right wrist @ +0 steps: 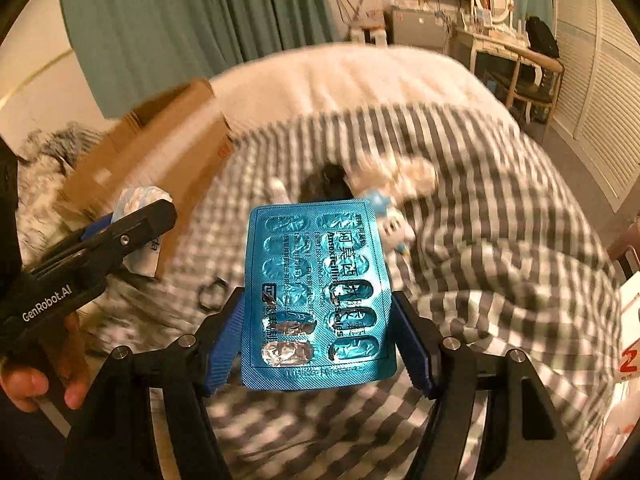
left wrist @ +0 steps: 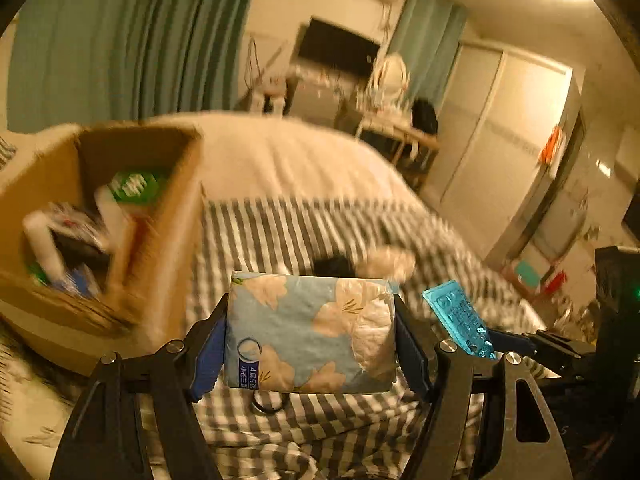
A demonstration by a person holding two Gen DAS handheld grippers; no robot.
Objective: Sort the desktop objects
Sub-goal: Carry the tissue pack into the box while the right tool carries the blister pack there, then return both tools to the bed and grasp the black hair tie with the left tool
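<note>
Left hand-held gripper pinching tissue pack, right hand-held gripper pinching blister pack. Carry both over cardboard box, release low, one at a time.

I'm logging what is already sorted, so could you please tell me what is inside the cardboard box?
The box holds a green packet, a white tube-like item and something blue. Motion blur and the box walls hide the rest.
</note>
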